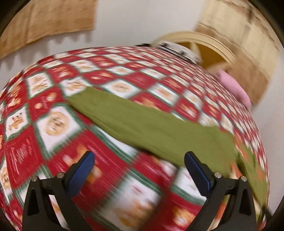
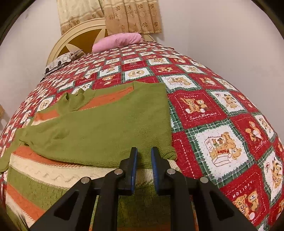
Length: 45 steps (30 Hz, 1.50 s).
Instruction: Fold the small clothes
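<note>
A small knitted sweater [image 2: 99, 124], green with orange and cream stripes, lies on the bed with a green part folded over its striped body. My right gripper [image 2: 144, 152] is shut on the folded green edge near me. In the blurred left wrist view a long green sleeve [image 1: 150, 128] lies slantwise across the quilt. My left gripper [image 1: 139, 160] is open and empty above the quilt, its right finger beside the sleeve's near edge.
The bed has a red, white and green teddy-bear quilt [image 2: 213, 110]. A pink pillow [image 2: 117, 41] and a patterned pillow [image 2: 62, 61] lie at the cream headboard [image 2: 78, 33]. Beige curtains [image 2: 131, 16] hang on the white wall behind.
</note>
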Tool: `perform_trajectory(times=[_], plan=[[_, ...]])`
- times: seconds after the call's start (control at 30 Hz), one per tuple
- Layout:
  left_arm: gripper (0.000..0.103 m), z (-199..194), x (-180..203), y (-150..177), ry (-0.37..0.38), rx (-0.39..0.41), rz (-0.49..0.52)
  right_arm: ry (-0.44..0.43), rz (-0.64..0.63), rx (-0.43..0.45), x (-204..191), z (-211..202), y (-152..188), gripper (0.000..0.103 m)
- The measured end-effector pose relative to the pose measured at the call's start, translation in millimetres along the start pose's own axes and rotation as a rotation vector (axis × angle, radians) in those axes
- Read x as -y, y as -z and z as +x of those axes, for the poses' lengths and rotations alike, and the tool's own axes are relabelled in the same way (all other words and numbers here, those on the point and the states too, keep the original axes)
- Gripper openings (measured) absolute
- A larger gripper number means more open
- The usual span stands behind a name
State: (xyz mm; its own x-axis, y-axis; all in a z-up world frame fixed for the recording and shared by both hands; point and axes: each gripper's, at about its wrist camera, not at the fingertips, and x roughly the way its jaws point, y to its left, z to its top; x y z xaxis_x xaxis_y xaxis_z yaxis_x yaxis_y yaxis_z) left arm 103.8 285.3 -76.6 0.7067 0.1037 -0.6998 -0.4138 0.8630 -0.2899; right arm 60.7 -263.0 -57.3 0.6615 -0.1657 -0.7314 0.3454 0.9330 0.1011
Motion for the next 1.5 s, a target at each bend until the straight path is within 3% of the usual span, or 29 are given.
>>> perform_trajectory(times=[0.1,0.23,0.37,0.43,0.5,0.53,0.6,0.7,0.83,0.93,1.13,1.3,1.5], plan=[[0.088,25,-28,-20,-0.005,-0.034,-0.102,-0.001,0.001,0.0,0,0,0,0.016],[0.084,56,-50,-31,0.036,-0.088,-0.224,0.0,0.0,0.0,0,0,0,0.016],[0.082,59,-41,-32,0.035,-0.058,-0.234,0.001,-0.001,0.0,0,0,0,0.016],[0.068,63,-38,-34,0.047,-0.053,-0.226,0.003,-0.003,0.0,0,0,0,0.016],[0.045,68,-38,-36,0.049,-0.056,-0.222,0.004,-0.004,-0.001,0,0,0,0.016],[0.039,68,-40,-36,0.049,-0.049,-0.224,0.003,-0.004,-0.001,0,0,0,0.016],[0.011,71,-45,-35,0.062,-0.042,-0.229,0.004,-0.004,0.0,0,-1,0,0.016],[0.01,69,-49,-34,0.094,-0.035,-0.234,0.004,-0.004,0.0,0,-1,0,0.016],[0.008,57,-28,-38,0.079,0.013,-0.148,0.004,-0.004,0.0,-1,-1,0,0.016],[0.008,41,2,-43,0.115,0.064,-0.07,0.004,-0.004,0.0,0,-1,0,0.016],[0.008,-2,121,-20,0.274,0.147,0.214,0.005,-0.005,0.0,-1,-1,0,0.017],[0.008,-16,220,33,0.428,0.101,0.41,0.003,-0.003,0.001,0,-2,1,0.017],[0.006,-6,292,97,0.459,0.01,0.602,0.003,-0.003,0.0,-1,-2,1,0.017]])
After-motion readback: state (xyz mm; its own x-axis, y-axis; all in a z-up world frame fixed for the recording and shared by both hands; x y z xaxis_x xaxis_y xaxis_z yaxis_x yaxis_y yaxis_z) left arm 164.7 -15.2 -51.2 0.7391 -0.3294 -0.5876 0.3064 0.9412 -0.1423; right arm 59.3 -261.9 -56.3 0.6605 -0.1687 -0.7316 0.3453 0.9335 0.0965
